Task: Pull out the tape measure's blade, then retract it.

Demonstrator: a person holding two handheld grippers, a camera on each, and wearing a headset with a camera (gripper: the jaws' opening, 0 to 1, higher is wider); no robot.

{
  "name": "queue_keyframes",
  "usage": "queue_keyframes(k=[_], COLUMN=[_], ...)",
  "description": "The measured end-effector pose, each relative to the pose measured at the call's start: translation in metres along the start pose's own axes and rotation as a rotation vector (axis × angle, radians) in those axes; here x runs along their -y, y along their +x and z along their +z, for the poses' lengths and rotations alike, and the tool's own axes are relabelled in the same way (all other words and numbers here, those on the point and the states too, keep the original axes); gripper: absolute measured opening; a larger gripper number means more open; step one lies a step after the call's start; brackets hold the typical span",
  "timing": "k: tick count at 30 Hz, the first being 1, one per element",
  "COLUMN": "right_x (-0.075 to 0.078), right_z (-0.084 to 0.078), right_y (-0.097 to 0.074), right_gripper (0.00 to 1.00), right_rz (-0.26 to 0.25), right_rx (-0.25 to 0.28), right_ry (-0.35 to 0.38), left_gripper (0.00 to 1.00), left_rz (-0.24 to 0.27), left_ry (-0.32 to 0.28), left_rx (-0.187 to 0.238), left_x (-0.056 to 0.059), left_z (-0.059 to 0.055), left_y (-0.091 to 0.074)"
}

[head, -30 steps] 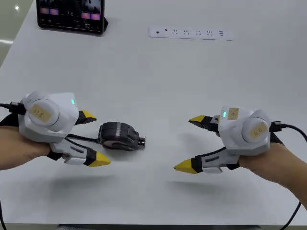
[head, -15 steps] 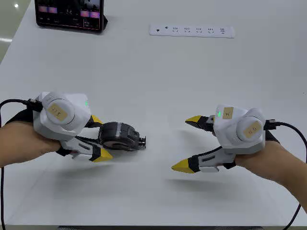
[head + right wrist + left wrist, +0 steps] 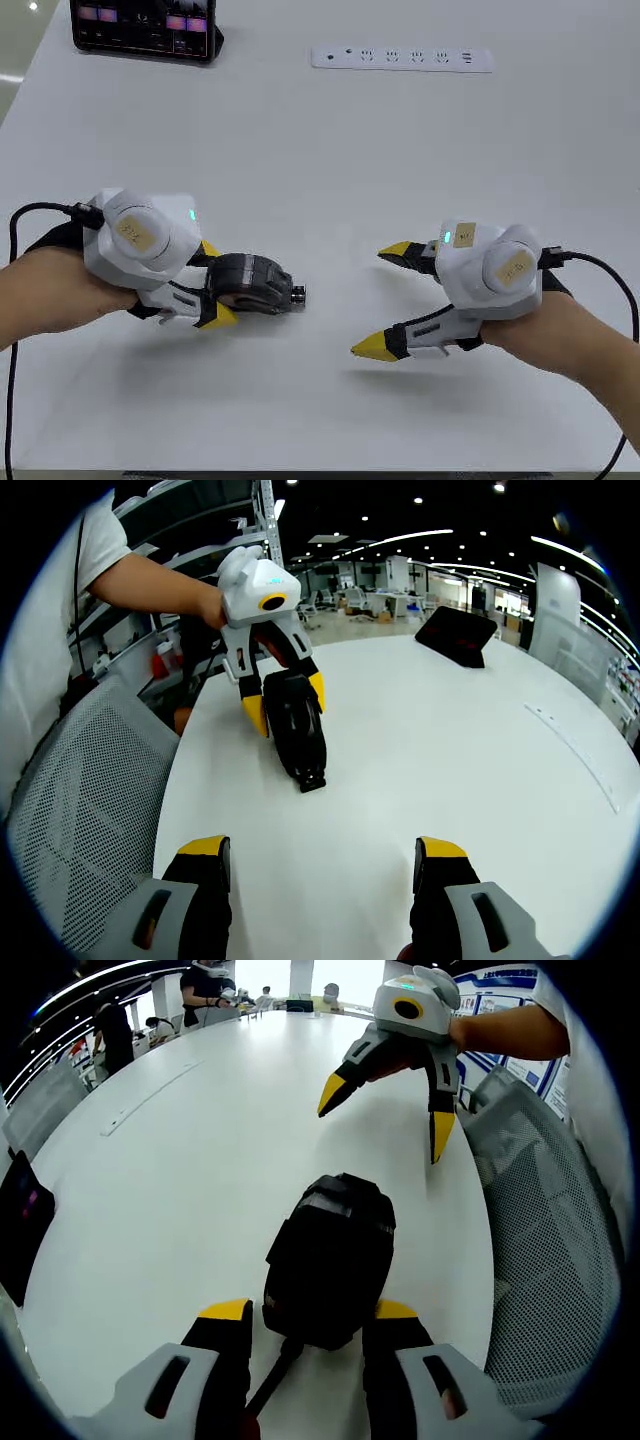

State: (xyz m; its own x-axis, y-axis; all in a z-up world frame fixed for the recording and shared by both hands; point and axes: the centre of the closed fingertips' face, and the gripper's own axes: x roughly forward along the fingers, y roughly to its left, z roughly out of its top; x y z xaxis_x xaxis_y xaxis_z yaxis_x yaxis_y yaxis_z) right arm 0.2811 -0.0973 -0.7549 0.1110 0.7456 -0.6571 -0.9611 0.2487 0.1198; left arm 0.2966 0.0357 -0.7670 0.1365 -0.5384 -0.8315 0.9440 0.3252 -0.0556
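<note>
The tape measure (image 3: 250,283) is lying on the white table (image 3: 320,160) with its blade all rolled up inside, so the job is only beginning. The left gripper (image 3: 215,283) is reaching around the tape measure, one finger on each side of the black case. The fingers are sitting very close, but I cannot tell if they are squeezing it. The right gripper (image 3: 381,298) is hanging beside the tape measure, on the side where the little hook (image 3: 297,293) is sticking out. Its fingers are spread wide, holding nothing. Pulling the blade out and letting it roll back are both left to do. A power strip (image 3: 402,58) and a dark screen (image 3: 145,25) are sitting far beyond the tape measure. Nothing is blocking the hook.
</note>
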Motion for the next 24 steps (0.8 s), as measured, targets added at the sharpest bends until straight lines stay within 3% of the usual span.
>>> queue_keyframes(k=[24], right_x=[-0.001], right_z=[0.003], right_y=[0.012], right_gripper=[0.72], right_rz=[0.021], right_rx=[0.009], right_ry=[-0.003], left_gripper=[0.3], left_rz=[-0.011], left_ry=[0.04], left_rx=[-0.002], left_x=[0.003], left_z=[0.003], left_y=[0.003])
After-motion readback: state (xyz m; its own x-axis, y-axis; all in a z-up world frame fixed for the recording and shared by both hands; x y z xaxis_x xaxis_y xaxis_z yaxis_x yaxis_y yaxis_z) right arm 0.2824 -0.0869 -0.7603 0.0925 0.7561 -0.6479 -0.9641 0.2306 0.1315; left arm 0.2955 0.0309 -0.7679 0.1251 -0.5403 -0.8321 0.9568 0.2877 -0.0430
